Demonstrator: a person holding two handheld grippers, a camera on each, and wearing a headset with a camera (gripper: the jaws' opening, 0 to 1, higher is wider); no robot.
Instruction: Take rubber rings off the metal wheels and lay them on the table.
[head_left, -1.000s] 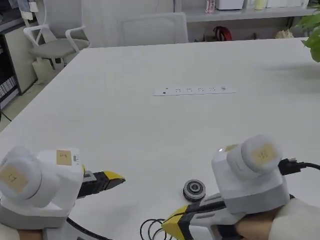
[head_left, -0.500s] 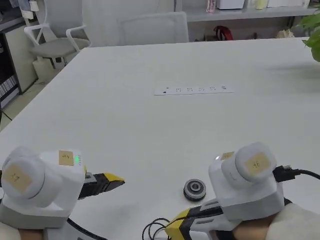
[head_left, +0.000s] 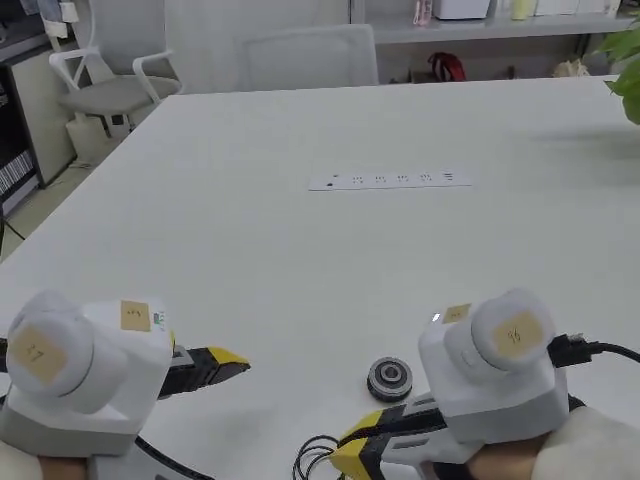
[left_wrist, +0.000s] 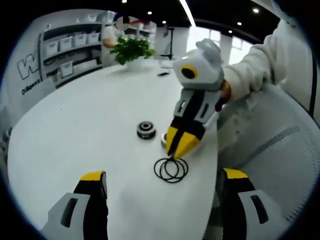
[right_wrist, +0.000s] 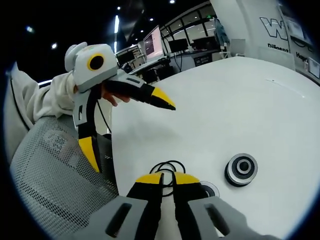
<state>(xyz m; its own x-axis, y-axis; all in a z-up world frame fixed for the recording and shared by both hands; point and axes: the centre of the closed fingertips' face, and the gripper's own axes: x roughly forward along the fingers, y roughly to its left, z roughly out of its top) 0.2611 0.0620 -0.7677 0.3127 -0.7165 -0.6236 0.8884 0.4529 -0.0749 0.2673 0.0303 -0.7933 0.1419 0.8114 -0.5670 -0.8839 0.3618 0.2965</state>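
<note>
Rubber rings (left_wrist: 171, 169) lie in a little heap on the desk (head_left: 300, 250), right at the tip of the right gripper (right_wrist: 167, 178). Its jaws are squeezed tight together, and I cannot tell if a thin ring is pinched between them. Over the last second this gripper sinks a little lower toward the heap, while the heap and the metal wheel (head_left: 388, 378) stay put. The left gripper (head_left: 228, 362) hangs off to the side, jaws wide apart and holding nothing. The wheel looks like it still wears black rubber, so more work seems left.
</note>
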